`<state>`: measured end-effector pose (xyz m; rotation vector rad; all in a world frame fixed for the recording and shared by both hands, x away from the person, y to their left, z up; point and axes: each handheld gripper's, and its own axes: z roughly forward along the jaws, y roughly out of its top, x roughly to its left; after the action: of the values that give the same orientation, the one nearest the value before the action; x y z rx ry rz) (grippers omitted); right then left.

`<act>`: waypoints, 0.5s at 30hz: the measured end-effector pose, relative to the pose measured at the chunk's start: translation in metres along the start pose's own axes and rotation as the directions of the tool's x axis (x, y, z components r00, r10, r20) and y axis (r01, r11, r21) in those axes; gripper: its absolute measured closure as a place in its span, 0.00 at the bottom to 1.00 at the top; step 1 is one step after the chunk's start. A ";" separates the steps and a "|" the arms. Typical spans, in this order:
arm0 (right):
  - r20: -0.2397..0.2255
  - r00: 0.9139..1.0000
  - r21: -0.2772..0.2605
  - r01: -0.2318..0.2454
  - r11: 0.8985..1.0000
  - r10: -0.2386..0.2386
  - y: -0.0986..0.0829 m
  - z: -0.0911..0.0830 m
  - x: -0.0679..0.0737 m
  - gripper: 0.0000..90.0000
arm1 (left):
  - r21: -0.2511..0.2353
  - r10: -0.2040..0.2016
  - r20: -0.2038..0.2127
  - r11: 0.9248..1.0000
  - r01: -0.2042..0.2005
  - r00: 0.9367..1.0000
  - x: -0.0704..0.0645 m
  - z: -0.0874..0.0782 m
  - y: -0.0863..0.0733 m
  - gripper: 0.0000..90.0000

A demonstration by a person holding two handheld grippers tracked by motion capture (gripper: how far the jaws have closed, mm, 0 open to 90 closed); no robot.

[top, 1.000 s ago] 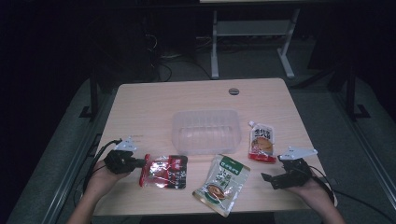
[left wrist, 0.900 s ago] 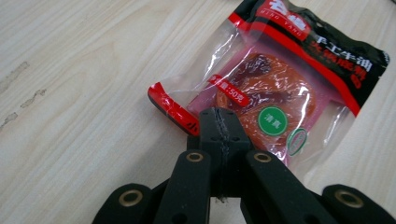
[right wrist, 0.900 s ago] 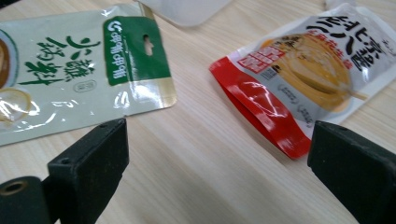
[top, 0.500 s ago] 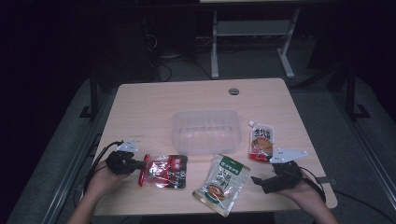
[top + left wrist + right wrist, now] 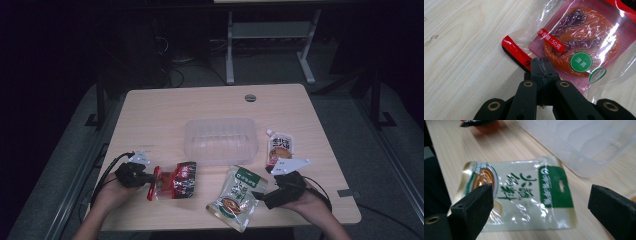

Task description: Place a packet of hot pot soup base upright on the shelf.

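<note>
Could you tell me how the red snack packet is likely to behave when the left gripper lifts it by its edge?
The red snack packet is thin, crinkled film, so it will probably droop. It looks light. Its glossy surface may slip, though the left gripper is shut on its edge.

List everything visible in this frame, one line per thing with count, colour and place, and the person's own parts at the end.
red packet: one, red and clear, near left part of the table, edge clamped in the left gripper.
green packet: one, green and clear, near middle, flat on the table.
spouted pouch: one, white and orange, right of the container.
plastic container: one, clear, table centre.
table: one, light wood, with a round grommet near the far edge.
left gripper: one, black, shut on the red packet's edge.
right gripper: one, black, jaws open over the green packet.
</note>
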<state>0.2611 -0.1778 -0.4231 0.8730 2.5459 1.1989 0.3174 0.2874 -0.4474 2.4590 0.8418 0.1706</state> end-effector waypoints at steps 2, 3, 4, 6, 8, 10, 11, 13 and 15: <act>-0.018 1.000 -0.001 0.002 1.000 -0.002 0.004 0.004 0.002 0.07 | -0.001 -0.006 0.002 1.000 0.006 1.000 0.000 0.000 0.000 1.00; -0.026 1.000 0.000 0.000 1.000 0.000 0.006 0.006 0.003 0.07 | -0.002 -0.007 0.003 1.000 0.007 1.000 0.000 0.000 0.000 1.00; -0.036 0.999 0.001 0.000 1.000 0.000 0.009 0.009 0.005 0.07 | -0.003 -0.007 0.005 1.000 0.007 1.000 0.001 0.000 0.000 1.00; -0.058 0.998 0.001 0.001 1.000 -0.001 0.014 0.014 0.009 0.07 | -0.003 -0.006 0.005 1.000 0.006 1.000 0.001 0.000 0.000 1.00; -0.083 0.997 0.003 0.001 1.000 -0.001 0.020 0.021 0.013 0.07 | -0.003 -0.007 0.005 1.000 0.007 1.000 0.001 0.000 0.000 1.00; -0.104 0.995 0.003 0.006 1.000 -0.006 0.025 0.026 0.015 0.12 | -0.002 -0.008 0.005 1.000 0.008 1.000 0.001 0.000 0.000 1.00; -0.118 0.993 0.004 0.003 1.000 -0.002 0.027 0.029 0.017 0.13 | -0.002 -0.009 0.006 1.000 0.009 1.000 0.001 0.000 0.000 1.00; -0.137 0.991 -0.004 -0.009 1.000 0.009 0.032 0.035 0.020 0.14 | -0.001 -0.010 0.005 1.000 0.010 1.000 0.000 0.000 0.000 1.00; -0.158 0.987 -0.004 -0.010 1.000 0.009 0.038 0.042 0.022 0.14 | -0.001 -0.011 0.003 1.000 0.011 1.000 0.000 0.000 0.000 1.00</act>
<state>0.2765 -0.1189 -0.4199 0.8207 2.6631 1.3255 0.3176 0.2872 -0.4474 2.4523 0.8532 0.1631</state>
